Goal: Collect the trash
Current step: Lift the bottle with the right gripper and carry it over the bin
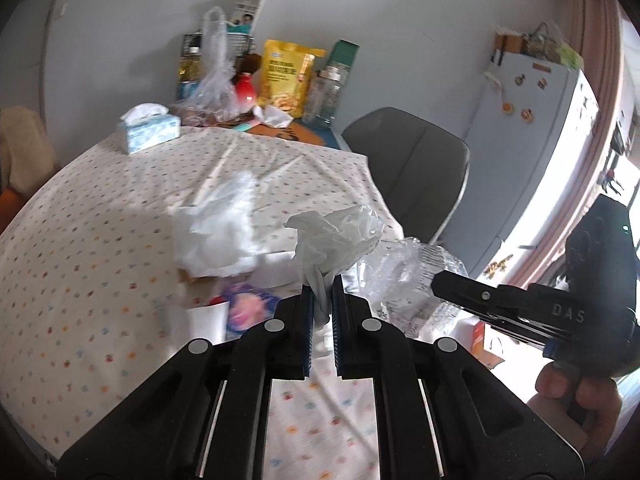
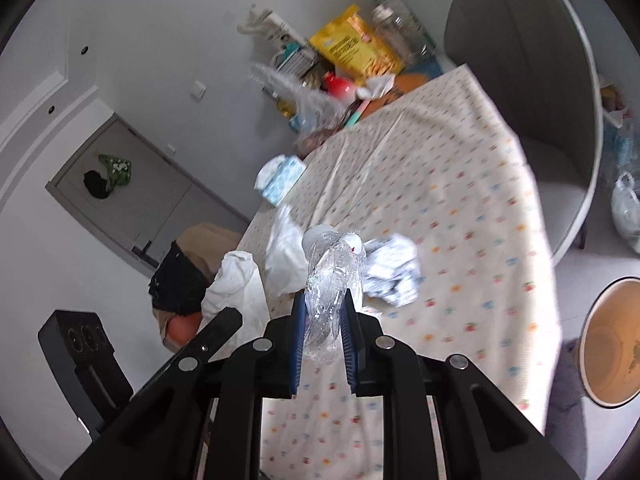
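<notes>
My left tool point(image 1: 319, 292) pinched a crumpled white tissue point(image 1: 332, 236) above the tabletop point(image 1: 80, 280). My right tool point(image 2: 325, 312) clamped a crushed clear plastic bottle point(image 2: 332, 268), cap end forward, over the spotted cloth; a bin point(image 2: 612, 340) stood below right.

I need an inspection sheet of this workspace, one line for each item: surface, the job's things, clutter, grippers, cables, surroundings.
Surface: table under a dotted cloth.
Job's things: white crumpled plastic and crushed clear bottle, both held; crumpled paper and white bag on the cloth.
Clutter: tissue box, yellow snack bag, glass jar at the far edge.
Grippers: left hand-held gripper shut on the plastic; right hand-held gripper shut on the bottle.
Cables: nothing seen.
Surroundings: grey chair, fridge, bin on the floor.
</notes>
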`<act>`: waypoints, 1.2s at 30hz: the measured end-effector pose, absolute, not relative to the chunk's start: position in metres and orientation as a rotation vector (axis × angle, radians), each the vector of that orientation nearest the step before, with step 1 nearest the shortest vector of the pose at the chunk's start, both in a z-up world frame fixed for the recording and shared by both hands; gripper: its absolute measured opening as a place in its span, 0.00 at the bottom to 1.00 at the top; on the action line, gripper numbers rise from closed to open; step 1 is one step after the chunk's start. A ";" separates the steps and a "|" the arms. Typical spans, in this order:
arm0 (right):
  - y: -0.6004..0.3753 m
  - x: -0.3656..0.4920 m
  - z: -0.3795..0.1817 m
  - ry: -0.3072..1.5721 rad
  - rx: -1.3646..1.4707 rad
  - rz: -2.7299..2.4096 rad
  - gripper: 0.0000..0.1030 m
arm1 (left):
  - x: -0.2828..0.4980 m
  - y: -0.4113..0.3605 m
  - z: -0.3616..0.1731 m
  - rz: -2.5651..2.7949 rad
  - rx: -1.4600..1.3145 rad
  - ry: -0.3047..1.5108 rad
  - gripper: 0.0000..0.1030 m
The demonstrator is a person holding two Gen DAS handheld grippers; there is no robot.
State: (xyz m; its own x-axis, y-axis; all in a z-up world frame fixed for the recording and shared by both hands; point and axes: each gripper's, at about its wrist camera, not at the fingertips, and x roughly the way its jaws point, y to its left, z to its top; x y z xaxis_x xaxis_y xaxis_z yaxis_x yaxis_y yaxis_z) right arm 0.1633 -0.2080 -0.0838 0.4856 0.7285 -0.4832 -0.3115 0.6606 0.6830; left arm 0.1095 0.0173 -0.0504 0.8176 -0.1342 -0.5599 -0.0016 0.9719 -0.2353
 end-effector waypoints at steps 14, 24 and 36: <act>-0.339 0.154 -0.105 0.741 0.617 0.430 0.17 | 0.170 -0.110 -0.065 -0.222 -0.090 0.700 0.08; -0.418 0.165 -0.166 0.780 0.686 0.260 0.17 | 0.220 -0.190 -0.105 -0.310 -0.034 0.824 0.08; -0.495 0.182 -0.269 0.905 0.772 0.041 0.17 | 0.266 -0.278 -0.161 -0.414 0.013 0.968 0.08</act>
